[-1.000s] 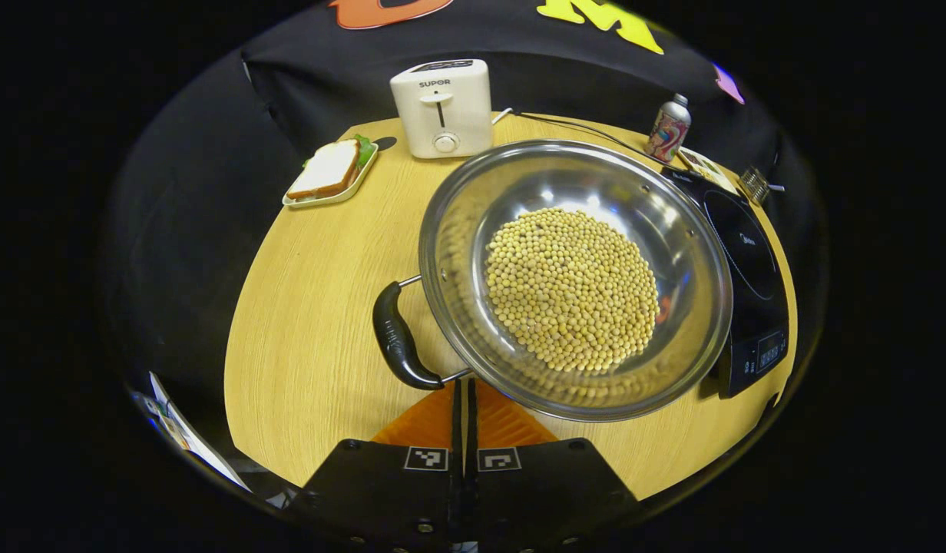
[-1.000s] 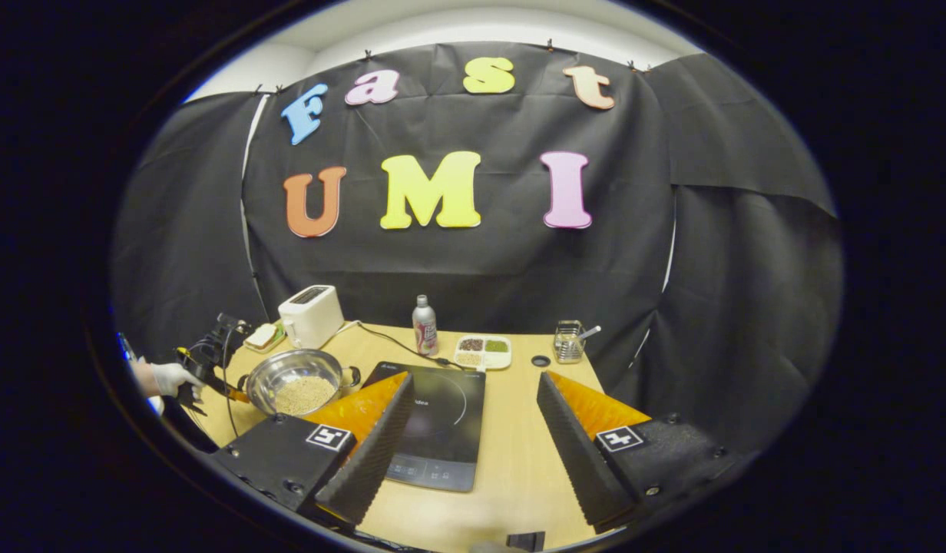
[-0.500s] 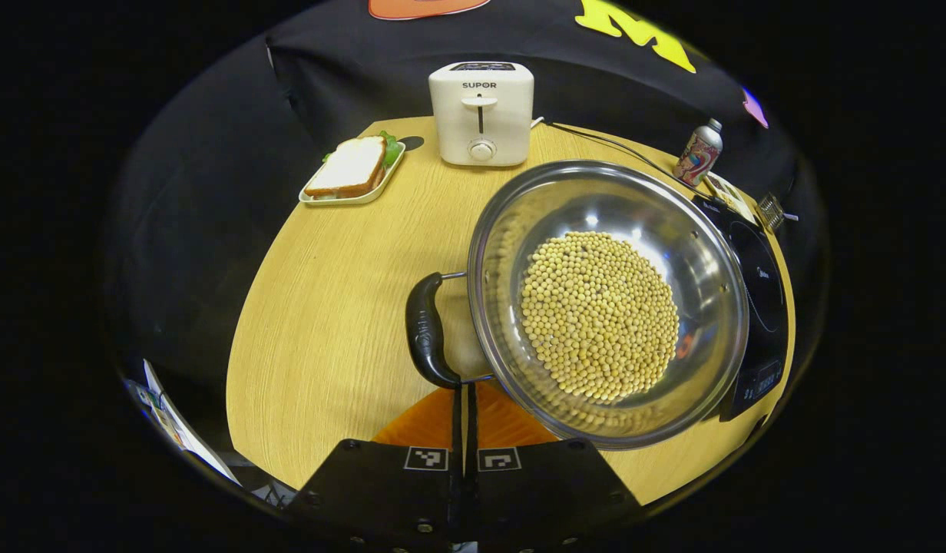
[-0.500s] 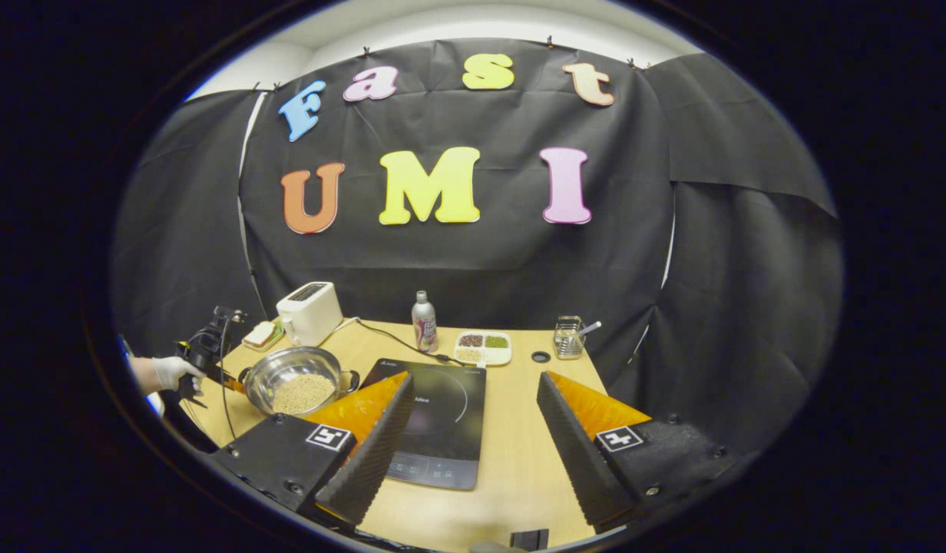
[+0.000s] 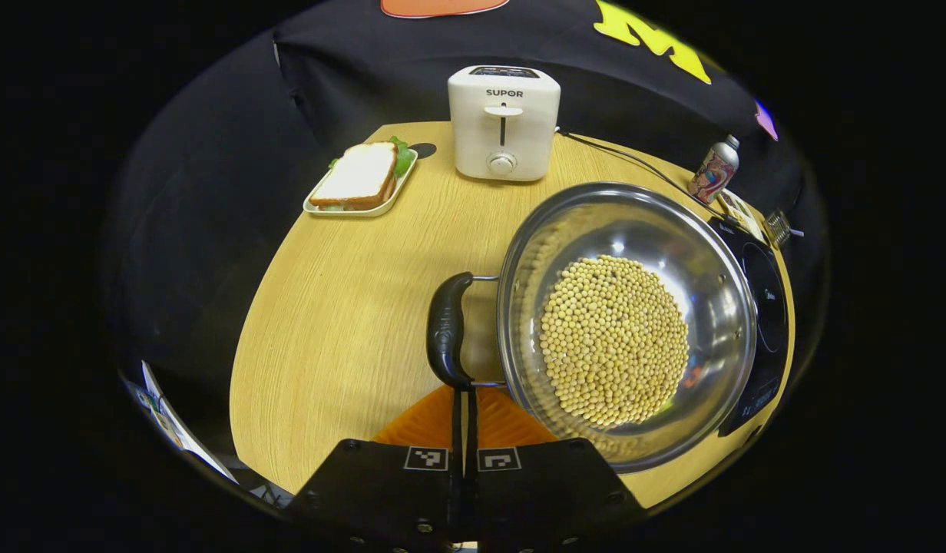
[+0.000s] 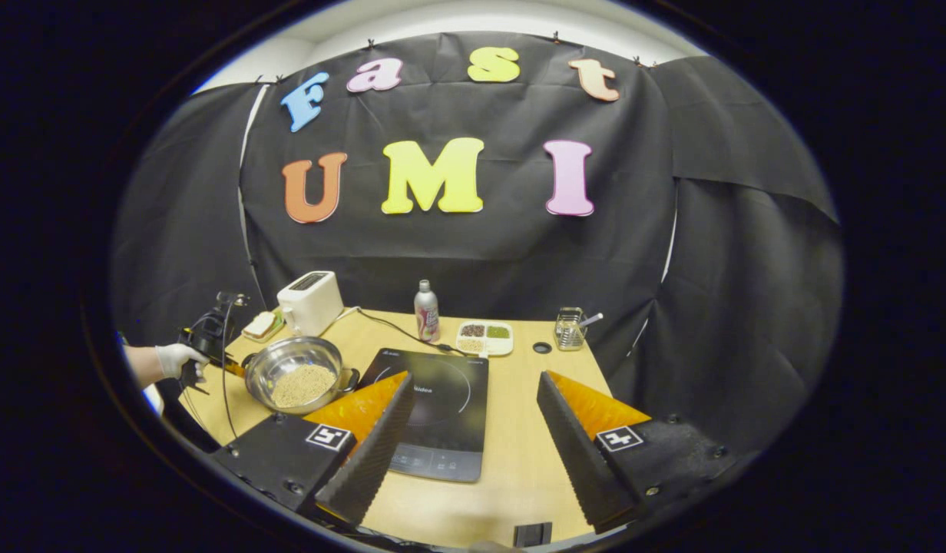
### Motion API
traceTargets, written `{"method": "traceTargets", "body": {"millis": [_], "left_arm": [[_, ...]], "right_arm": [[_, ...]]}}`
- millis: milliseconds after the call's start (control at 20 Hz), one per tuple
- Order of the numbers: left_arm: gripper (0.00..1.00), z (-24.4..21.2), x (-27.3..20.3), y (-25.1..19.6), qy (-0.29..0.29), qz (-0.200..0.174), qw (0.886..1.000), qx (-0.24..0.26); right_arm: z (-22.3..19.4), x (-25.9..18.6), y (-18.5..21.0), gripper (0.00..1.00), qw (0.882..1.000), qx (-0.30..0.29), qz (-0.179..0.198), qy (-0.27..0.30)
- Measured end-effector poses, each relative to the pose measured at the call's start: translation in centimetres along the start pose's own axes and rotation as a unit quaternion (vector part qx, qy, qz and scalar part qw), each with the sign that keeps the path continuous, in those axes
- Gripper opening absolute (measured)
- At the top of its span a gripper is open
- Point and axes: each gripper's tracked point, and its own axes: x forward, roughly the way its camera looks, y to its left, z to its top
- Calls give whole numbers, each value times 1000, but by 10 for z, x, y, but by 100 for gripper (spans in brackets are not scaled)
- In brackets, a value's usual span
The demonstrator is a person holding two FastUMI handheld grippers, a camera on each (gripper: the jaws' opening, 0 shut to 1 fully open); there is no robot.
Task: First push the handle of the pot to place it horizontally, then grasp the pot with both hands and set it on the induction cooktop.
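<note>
A steel pot (image 5: pixel 573 230) full of yellow beans (image 5: pixel 613 338) stands on the wooden table, left of the black induction cooktop (image 5: pixel 765 299). Its black side handle (image 5: pixel 444 332) faces me. My left gripper (image 5: pixel 465 393) is shut, nothing between its fingers, its tips touching the handle's near end. In the right gripper view the pot (image 6: pixel 289 361) sits at the left beside the cooktop (image 6: pixel 442 407), and a gloved hand (image 6: pixel 173 359) holds the left gripper (image 6: pixel 208 346) at the pot's left side. My right gripper (image 6: pixel 474 378) hangs open above the cooktop's front.
A white toaster (image 5: pixel 504 123) and a sandwich on a tray (image 5: pixel 359 175) stand at the back left. A bottle (image 6: pixel 425 311), a divided dish of grains (image 6: pixel 482 336) and a wire basket (image 6: pixel 569 332) line the back edge. A cable (image 6: pixel 388 329) runs behind the cooktop.
The pot has turned: its near handle swung from the lower left to stand straight across in front of the left gripper, which stayed shut against it. The right gripper has barely shifted.
</note>
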Motion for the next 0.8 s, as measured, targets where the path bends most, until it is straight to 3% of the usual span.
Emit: {"method": "traceTargets", "body": {"millis": [500,800], "left_arm": [[0,15,8,3,5,-5,1000,30],[0,16,7,2,-44,-9,998,41]], "right_arm": [[-17,19,27,100,1000,-9,8,23],[-29,48,64,100,998,-21,32,42]]}}
